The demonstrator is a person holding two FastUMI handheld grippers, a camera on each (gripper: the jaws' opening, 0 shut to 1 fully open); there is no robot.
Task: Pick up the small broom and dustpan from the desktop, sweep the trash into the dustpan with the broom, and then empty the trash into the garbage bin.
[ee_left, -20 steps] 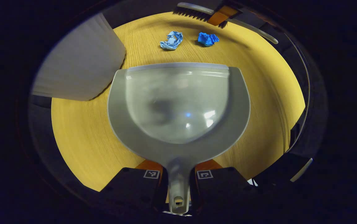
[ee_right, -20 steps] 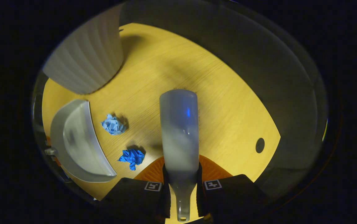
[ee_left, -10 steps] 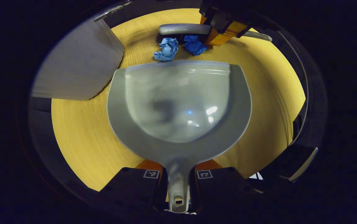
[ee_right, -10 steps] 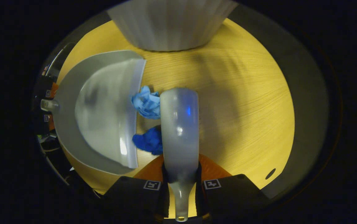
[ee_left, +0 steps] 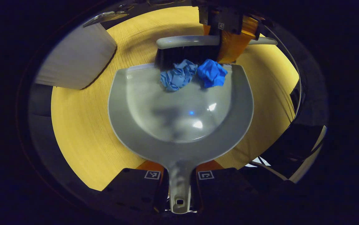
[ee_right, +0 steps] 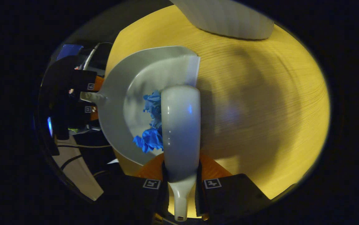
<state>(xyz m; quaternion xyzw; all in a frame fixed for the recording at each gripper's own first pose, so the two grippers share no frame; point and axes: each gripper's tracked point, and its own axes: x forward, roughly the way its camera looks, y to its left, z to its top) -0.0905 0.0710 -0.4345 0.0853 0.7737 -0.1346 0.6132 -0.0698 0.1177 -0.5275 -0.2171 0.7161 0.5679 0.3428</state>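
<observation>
My left gripper (ee_left: 179, 179) is shut on the handle of the grey dustpan (ee_left: 142, 125), which lies flat on the wooden desktop (ee_left: 79, 125). Two crumpled paper balls, a light blue one (ee_left: 176, 75) and a darker blue one (ee_left: 212, 73), sit just inside the pan's front lip. The small broom (ee_left: 187, 42) stands across that lip with its dark bristles against the balls. In the right gripper view, my right gripper (ee_right: 181, 184) is shut on the broom (ee_right: 181, 125); the dustpan (ee_right: 120, 93) and the blue balls (ee_right: 151, 125) lie to its left, with the left gripper (ee_right: 87, 97) beyond.
The white ribbed garbage bin (ee_left: 76, 59) stands at the far left of the desktop, close to the dustpan's left corner; in the right gripper view the bin (ee_right: 226, 18) is at the top. Bare desktop (ee_right: 260, 109) stretches to the broom's right. Cables lie off the table edge (ee_right: 73, 156).
The broom has swept toward the dustpan, pushing both blue paper balls from the desktop over the lip into the pan. The dustpan has stayed in place.
</observation>
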